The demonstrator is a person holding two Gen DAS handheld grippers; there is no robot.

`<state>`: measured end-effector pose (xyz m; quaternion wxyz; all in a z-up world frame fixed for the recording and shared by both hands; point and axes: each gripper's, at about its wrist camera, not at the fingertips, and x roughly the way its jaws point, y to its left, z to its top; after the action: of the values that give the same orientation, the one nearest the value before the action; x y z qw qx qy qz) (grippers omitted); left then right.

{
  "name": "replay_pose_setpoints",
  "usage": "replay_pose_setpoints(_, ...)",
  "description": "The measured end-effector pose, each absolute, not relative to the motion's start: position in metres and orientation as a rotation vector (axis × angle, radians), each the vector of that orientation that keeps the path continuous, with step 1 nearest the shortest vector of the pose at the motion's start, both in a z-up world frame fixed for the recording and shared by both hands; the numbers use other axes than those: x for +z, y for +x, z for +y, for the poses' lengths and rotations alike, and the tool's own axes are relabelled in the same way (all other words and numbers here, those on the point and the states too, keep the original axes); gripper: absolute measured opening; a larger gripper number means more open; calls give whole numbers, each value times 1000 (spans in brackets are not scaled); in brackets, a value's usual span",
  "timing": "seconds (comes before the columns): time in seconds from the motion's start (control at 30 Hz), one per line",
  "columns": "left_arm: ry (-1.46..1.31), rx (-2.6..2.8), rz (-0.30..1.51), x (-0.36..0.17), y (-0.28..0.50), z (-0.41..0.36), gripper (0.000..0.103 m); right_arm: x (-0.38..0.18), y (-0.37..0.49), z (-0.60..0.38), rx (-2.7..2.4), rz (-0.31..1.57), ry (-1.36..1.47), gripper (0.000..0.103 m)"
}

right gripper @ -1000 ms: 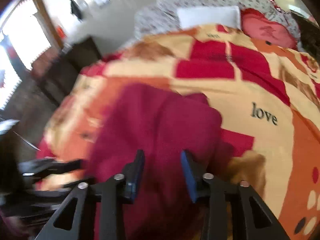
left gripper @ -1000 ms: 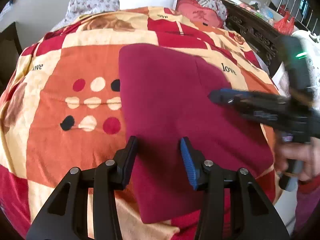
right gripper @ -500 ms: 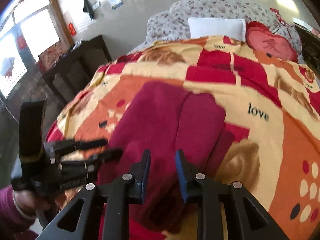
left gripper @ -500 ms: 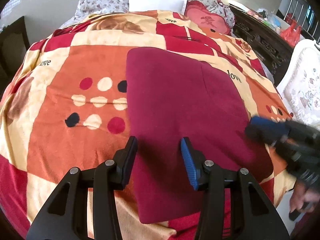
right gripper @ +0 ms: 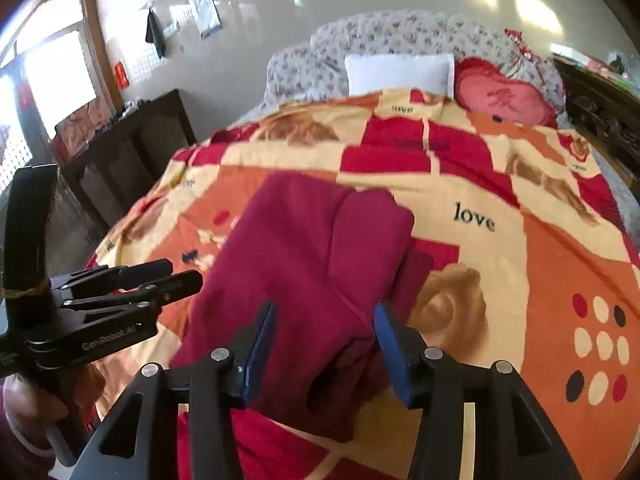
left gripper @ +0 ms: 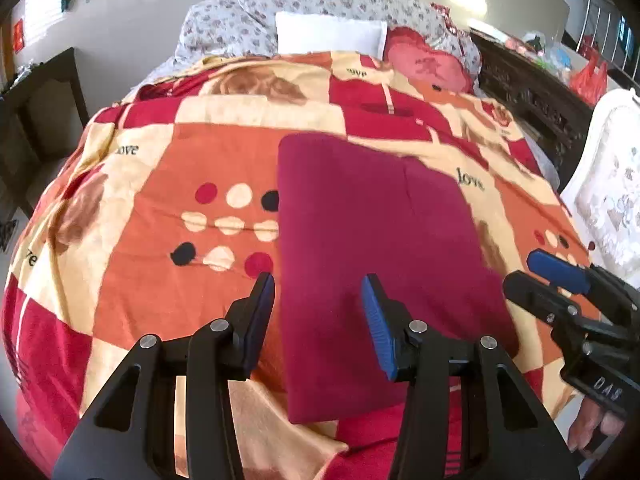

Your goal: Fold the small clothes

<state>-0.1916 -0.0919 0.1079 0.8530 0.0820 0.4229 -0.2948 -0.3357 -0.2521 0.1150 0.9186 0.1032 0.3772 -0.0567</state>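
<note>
A dark red garment [left gripper: 372,240] lies folded in a long rectangle on the patterned bedspread [left gripper: 160,280]; it also shows in the right wrist view [right gripper: 304,264]. My left gripper [left gripper: 318,296] is open and empty, above the garment's near left edge. My right gripper [right gripper: 324,320] is open and empty over the garment's near right part, where a fold opening shows. The right gripper also shows in the left wrist view [left gripper: 536,276] at the garment's right side. The left gripper shows in the right wrist view [right gripper: 172,276] at the garment's left.
Pillows [left gripper: 332,36] and a red cushion [left gripper: 428,64] lie at the bed's head. A dark wooden cabinet [right gripper: 132,152] stands left of the bed. A carved dark sideboard [left gripper: 532,100] and a white chair [left gripper: 612,184] stand on the right.
My right gripper has drawn back from over the garment to its right side, narrowed, then opened wide. The left gripper stayed open and pulled back slightly.
</note>
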Motion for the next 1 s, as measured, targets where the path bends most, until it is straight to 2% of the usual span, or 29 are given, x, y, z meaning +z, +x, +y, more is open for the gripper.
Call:
replay_pose_setpoints(0.5, 175, -616, 806, 136, -209, -86, 45, 125, -345, -244, -187, 750, 283, 51)
replay_pose_setpoints(0.63, 170, -613, 804, 137, -209, -84, 45, 125, -347, -244, -197, 747, 295, 62)
replay_pose_setpoints(1.0, 170, -598, 799, 138, -209, -79, 45, 124, -343, -238, -188, 760, 295, 62)
